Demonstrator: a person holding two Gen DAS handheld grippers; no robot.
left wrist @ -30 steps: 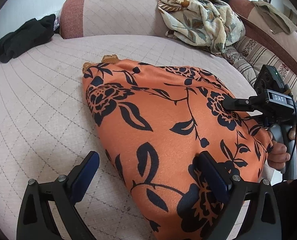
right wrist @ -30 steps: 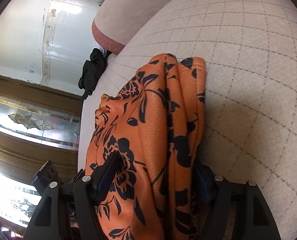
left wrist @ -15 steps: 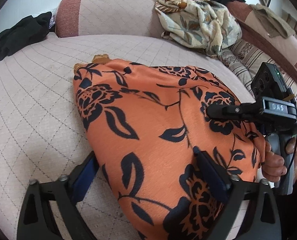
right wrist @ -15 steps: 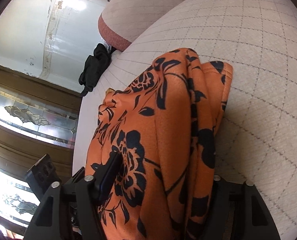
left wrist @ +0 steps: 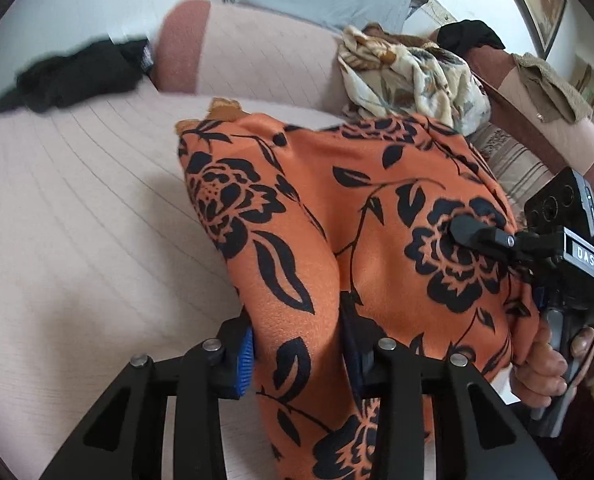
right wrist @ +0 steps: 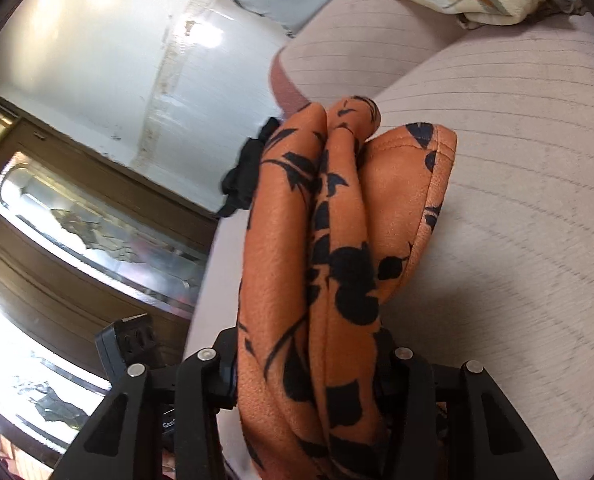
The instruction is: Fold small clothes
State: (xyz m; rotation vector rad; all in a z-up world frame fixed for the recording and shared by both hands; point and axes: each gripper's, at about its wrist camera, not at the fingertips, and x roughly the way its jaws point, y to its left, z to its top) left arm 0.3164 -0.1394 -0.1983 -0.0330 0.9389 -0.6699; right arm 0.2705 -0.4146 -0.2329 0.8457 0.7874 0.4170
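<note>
Orange floral garment (left wrist: 377,208) pinched by left gripper (left wrist: 297,344) at 6 o'clock; right gripper (right wrist: 309,364), jaws just closing, clamped bunched folds. Advise lifting evenly, edges aligned.

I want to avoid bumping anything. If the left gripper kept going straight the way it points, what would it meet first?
Likely the orange floral garment that the left gripper has just closed on; it fills the path ahead. Beyond it, depth is unclear.

Orange floral garment (left wrist: 377,216) – matt, finely textured cloth; sofa (left wrist: 77,220) – quilted woven fabric
</note>
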